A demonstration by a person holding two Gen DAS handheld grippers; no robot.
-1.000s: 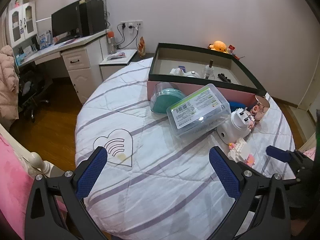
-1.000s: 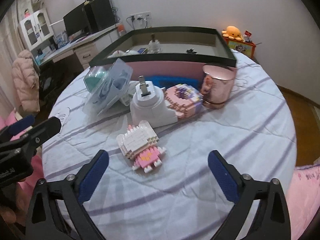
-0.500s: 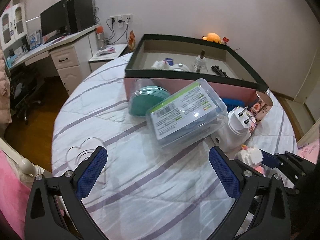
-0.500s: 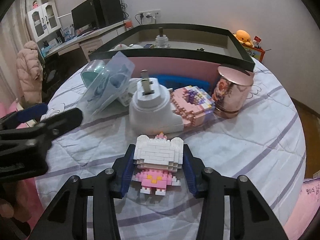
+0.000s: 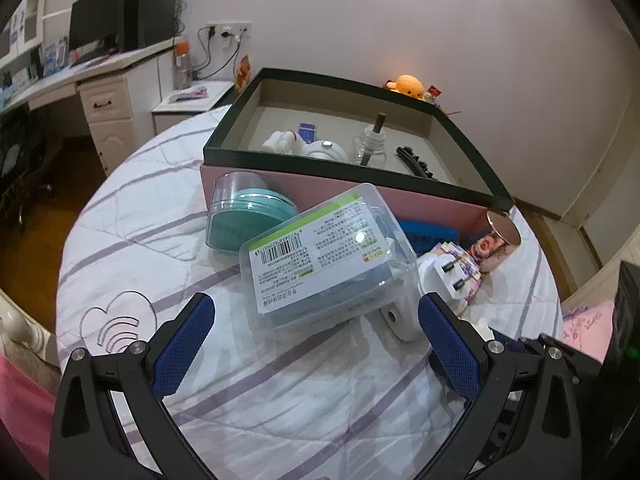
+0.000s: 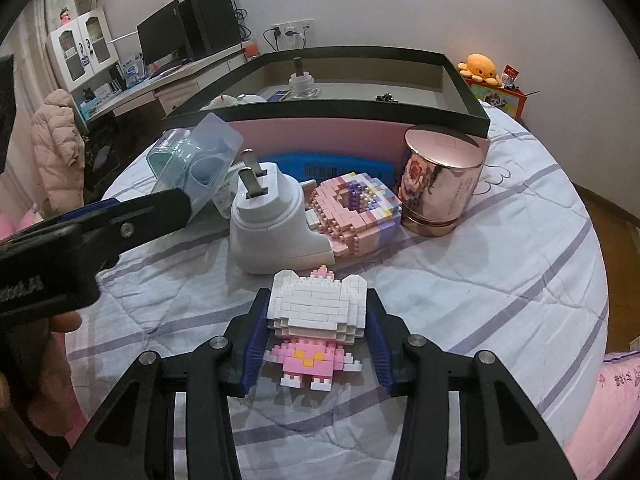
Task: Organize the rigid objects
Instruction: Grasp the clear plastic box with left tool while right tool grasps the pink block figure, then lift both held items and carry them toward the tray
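Observation:
My right gripper (image 6: 318,320) is shut on a white and pink brick figure (image 6: 316,312), held just above the bed cover. Behind it stand a white plug adapter (image 6: 272,224), a pink brick donut (image 6: 354,208) and a rose-gold tin (image 6: 442,184). My left gripper (image 5: 316,334) is open and empty, its fingers on either side of a clear plastic case (image 5: 324,256) with a green label. A teal round container (image 5: 248,216) leans beside the case. A dark-rimmed pink box (image 5: 344,184) behind holds several small items.
The round bed (image 5: 132,240) has a striped white cover. A blue flat object (image 6: 332,164) lies against the box wall. A desk with monitor (image 5: 100,32) and drawers stands far left. An orange plush (image 6: 480,66) sits on a red box by the wall.
My right gripper has closed on the brick figure and lifted it slightly. My left gripper has moved forward to the clear plastic case, still open.

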